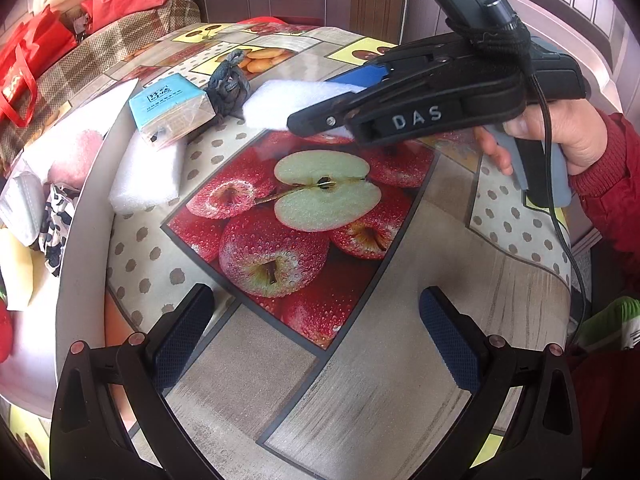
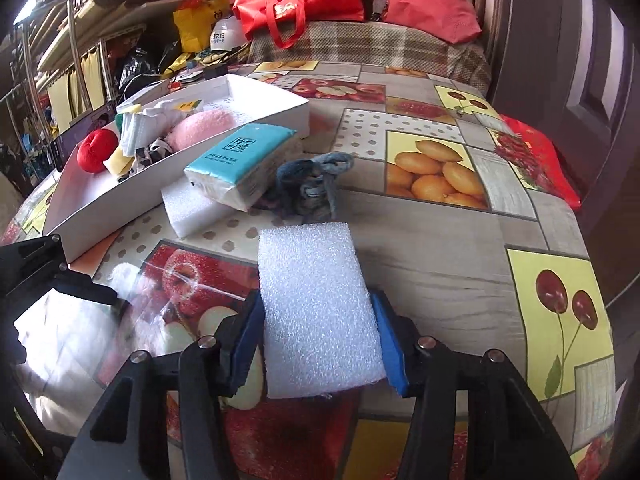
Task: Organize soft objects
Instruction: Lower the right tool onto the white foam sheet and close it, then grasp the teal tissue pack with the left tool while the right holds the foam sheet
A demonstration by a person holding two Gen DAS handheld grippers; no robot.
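You have two white foam blocks here: one (image 2: pixel 320 312) is squeezed between the blue pads of your right gripper (image 2: pixel 320 340), whose fingers are closed on its long sides, and the second foam block (image 2: pixel 192 208) lies on the table (image 2: pixel 440 240) just beside the white tray (image 2: pixel 256 92). One tissue pack (image 2: pixel 240 160) leans across that second block, and one knotted blue-grey cloth (image 2: pixel 312 188) sits touching the pack, between it and the held block's far end. The tray, along the table's left edge, already holds one red plush piece (image 2: pixel 98 154), one pink puff (image 2: pixel 204 128) and several folded cloths I cannot count.

Your left gripper (image 1: pixel 316 344) hangs with its fingers spread wide and nothing between them, over the apple print near the table's near edge. That middle stretch is bare, as is the right half toward the cherry prints.

Only the left wrist view shows your right hand (image 1: pixel 560 136) on the grip, in a red sleeve (image 1: pixel 612 184). Only the right wrist view shows the tray's full contents and the cluttered shelves (image 2: pixel 60 40) beyond.
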